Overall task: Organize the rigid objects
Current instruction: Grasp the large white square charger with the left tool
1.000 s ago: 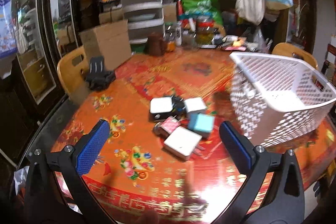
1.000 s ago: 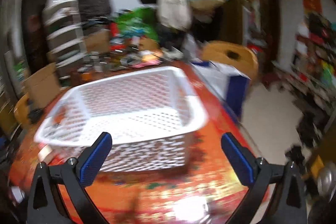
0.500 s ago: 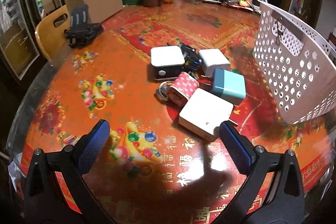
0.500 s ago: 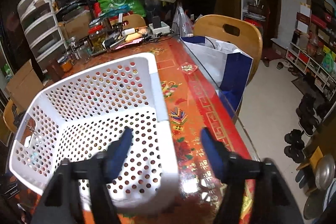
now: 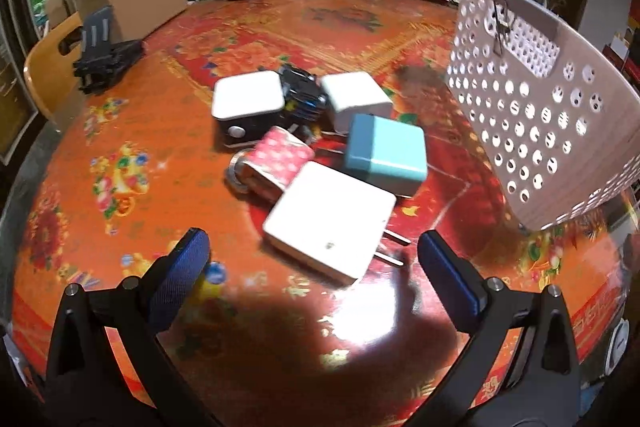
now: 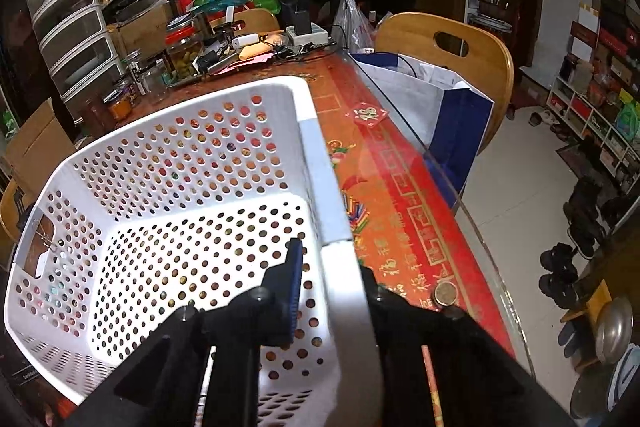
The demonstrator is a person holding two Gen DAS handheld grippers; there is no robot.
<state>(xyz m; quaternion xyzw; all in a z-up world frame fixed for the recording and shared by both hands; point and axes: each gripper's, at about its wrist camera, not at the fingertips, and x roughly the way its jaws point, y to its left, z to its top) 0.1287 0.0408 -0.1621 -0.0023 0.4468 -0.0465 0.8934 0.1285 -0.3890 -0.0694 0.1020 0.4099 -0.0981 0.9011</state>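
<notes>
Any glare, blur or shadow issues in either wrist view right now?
Left wrist: bright glare patch on the table just past the white flat box, dark shadow beside it; basket motion-blurred. Right wrist: evenly lit and sharp, strong fisheye bending at the edges; right gripper clamps the basket rim.

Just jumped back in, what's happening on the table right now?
The right gripper is shut on the rim of the white basket, tipping it up off the table. The left gripper hangs open above the nearest flat white charger, touching nothing. The teal adapter, pink dotted box and other small blocks sit clustered on the red tablecloth. The basket is empty.
</notes>
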